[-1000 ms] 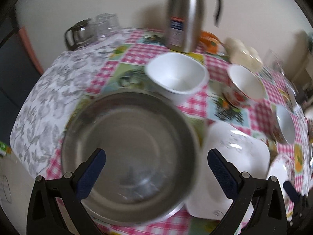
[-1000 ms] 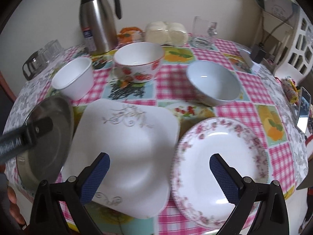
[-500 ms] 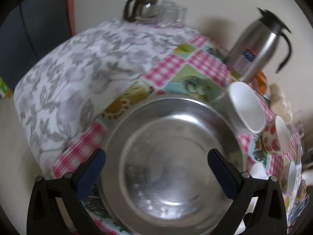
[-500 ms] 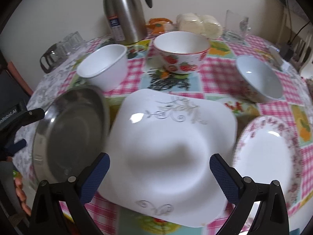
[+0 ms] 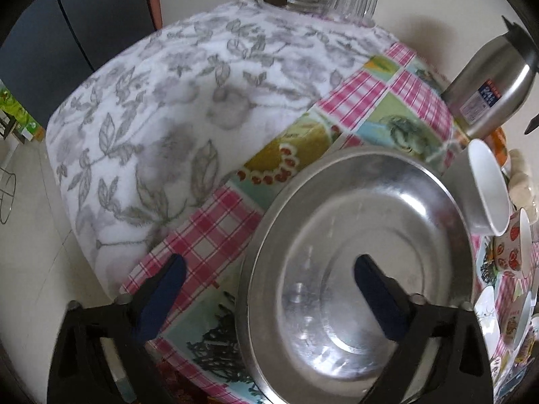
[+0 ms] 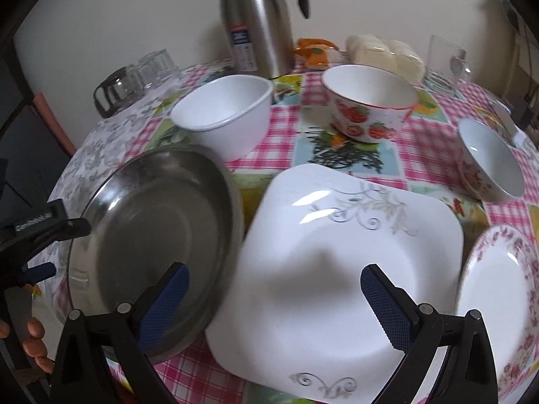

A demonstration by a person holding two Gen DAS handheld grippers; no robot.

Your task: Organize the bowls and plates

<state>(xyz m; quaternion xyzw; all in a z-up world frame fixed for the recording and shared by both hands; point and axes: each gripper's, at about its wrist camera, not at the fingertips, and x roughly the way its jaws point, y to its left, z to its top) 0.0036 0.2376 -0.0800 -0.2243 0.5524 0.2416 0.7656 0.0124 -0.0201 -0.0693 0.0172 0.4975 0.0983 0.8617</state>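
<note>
A steel plate [image 5: 353, 269] lies at the near left of the table. My left gripper [image 5: 269, 279] straddles its left rim, one finger over the dish and one over the cloth. Its jaws are closing but no pad touches the rim. In the right wrist view the steel plate [image 6: 158, 229] sits beside a white square plate [image 6: 337, 252], with the left gripper [image 6: 65, 249] at its left edge. My right gripper [image 6: 274, 286] hangs open above both plates and holds nothing. Further off are a white bowl [image 6: 222, 114], a strawberry bowl [image 6: 370, 101], a floral bowl [image 6: 488, 161] and a floral round plate [image 6: 498, 303].
A steel thermos [image 6: 256, 20], a glass pot [image 6: 118, 87] and a clear glass jug [image 6: 444, 60] stand along the back by the wall. A grey leaf-print cloth [image 5: 168, 101] covers the table's left side, which drops off to the floor. A person's hand [image 6: 33, 336] shows at lower left.
The left gripper swung left from over the steel plate's middle to its left rim, rolled, and its jaws narrowed. The right gripper moved left and nearer, from the floral plate to the square plate.
</note>
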